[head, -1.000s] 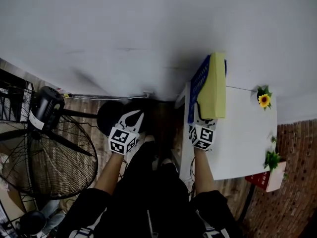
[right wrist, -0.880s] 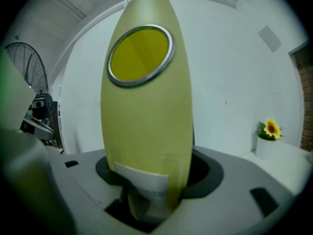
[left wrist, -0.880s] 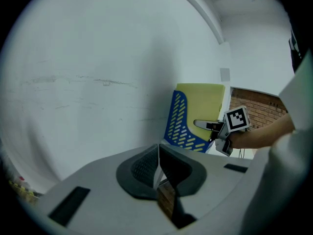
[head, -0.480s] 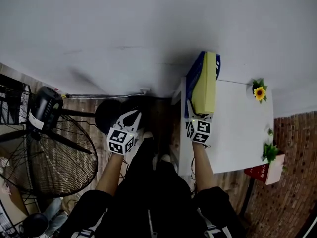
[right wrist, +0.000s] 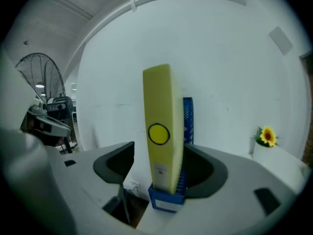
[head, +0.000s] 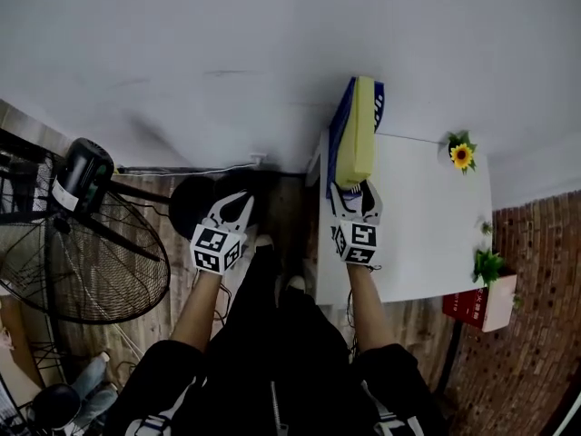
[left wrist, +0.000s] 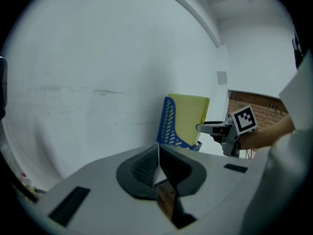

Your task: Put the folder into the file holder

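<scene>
A yellow folder [head: 357, 139] stands upright in the blue mesh file holder [head: 338, 143] at the far left end of the white table [head: 427, 216]. In the right gripper view the folder [right wrist: 161, 141] shows its spine with a round label, its foot inside the holder [right wrist: 168, 199]. My right gripper [head: 356, 205] is just in front of it, open, one jaw on each side of the folder and the left one clearly apart from it. My left gripper [head: 233, 214] hangs over the floor left of the table, shut and empty; its view shows the holder [left wrist: 170, 126] and the folder [left wrist: 190, 115].
A sunflower pot [head: 461, 155] stands at the table's back right, a green plant [head: 487, 266] and a red box [head: 472, 305] at its right end. A standing fan [head: 86, 234] and a black round base [head: 195, 205] are on the floor at left. The white wall is close behind.
The right gripper's jaws have opened off the folder. The folder, tilted a second ago, now stands upright in the holder. The left gripper has stayed put.
</scene>
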{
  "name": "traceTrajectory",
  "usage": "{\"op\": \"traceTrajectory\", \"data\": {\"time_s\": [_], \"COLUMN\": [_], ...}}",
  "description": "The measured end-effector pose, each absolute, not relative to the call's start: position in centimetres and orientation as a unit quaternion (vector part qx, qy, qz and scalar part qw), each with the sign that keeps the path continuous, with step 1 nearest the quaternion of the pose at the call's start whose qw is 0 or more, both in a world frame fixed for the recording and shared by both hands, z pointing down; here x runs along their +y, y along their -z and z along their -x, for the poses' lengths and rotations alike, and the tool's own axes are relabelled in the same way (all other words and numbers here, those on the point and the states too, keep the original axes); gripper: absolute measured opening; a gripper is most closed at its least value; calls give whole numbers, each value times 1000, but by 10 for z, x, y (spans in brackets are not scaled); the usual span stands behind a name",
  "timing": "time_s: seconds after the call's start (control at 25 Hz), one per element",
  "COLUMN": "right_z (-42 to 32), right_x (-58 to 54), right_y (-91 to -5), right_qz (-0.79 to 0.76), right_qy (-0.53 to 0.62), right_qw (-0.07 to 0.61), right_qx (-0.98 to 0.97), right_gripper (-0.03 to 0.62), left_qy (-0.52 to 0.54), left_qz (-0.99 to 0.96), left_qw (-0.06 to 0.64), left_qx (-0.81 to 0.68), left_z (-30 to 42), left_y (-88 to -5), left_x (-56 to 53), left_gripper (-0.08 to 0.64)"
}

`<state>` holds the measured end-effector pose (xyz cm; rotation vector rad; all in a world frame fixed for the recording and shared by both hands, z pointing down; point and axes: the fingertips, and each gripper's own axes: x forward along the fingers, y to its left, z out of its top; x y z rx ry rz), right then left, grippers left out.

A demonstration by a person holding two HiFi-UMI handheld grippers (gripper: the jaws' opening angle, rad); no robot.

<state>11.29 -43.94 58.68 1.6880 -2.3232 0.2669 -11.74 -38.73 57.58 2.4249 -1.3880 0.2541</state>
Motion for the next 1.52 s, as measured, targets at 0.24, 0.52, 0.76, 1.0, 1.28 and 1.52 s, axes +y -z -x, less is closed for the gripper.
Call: {"op": "traceTrajectory", "data": {"time_s": [0.24,0.52,0.76,1.0,1.28,1.52], "right_z": [-135,-152,-147,-138,-136,-128], "right_x": [-392,-345,-306,-249,-172,-123], "right_y": [-574,-541,-518,-496,-480,-476], "right_qz": [-564,-565,-579,-599,-618,-629], "right_qy": [-104,-89,-77,-66,-47,-43], "right_qw": [123,102,97,85,73,67], "right_qx": [-810,-814,-806,-794,-781,-774], "right_gripper": [296,159,17,9,0,-3], "left_qy": [-85,-76,-65,-58,-50,-46], "left_qz": [-855,-861,-876,-888,-895,-900], "left_qw": [135,98,74,60,50,45], "left_qx": [-493,-493,-473,-452,-441,-430], "left_z": [97,85,83,89,96,103], "left_y": [-553,-518,-497,-490,-483,-481], "left_x": [-356,-321,-295,-247,-192,-151], "left_gripper": [29,29,29,29,29,29]}}
